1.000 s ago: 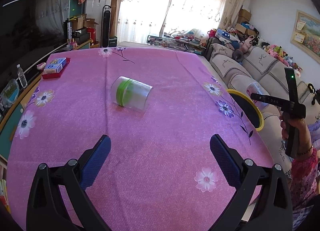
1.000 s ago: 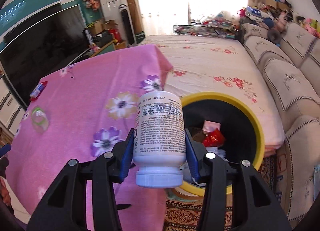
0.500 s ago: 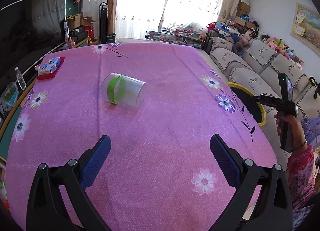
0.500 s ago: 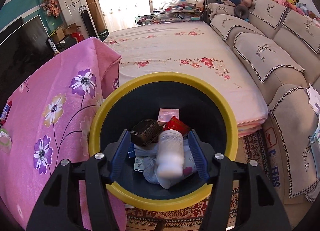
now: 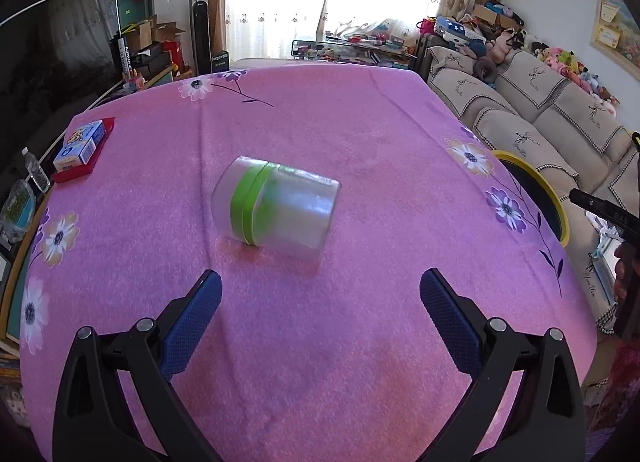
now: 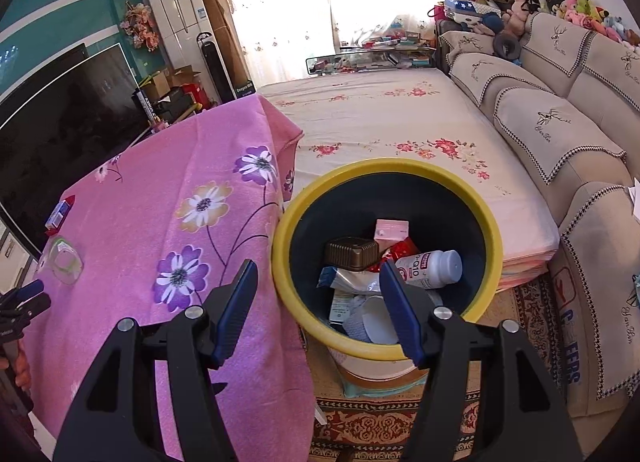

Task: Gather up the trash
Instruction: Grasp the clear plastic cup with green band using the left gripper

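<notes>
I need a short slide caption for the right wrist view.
Open right gripper above yellow-rimmed trash bin, white supplement bottle lying inside.

The left tongs (image 5: 320, 318) are held wide apart, both blue-padded fingers (image 5: 191, 322) spread and nothing gripped between them. They are tilted slightly downward and pointed forward. The right tongs (image 6: 316, 310) are likewise spread, nothing being pinched between the 2 blue pads (image 6: 398, 314), and are angled steeply downward. In the right wrist view, the left tongs (image 6: 28, 298) are seen at the frame's left edge, a hand partly visible beneath.
</notes>
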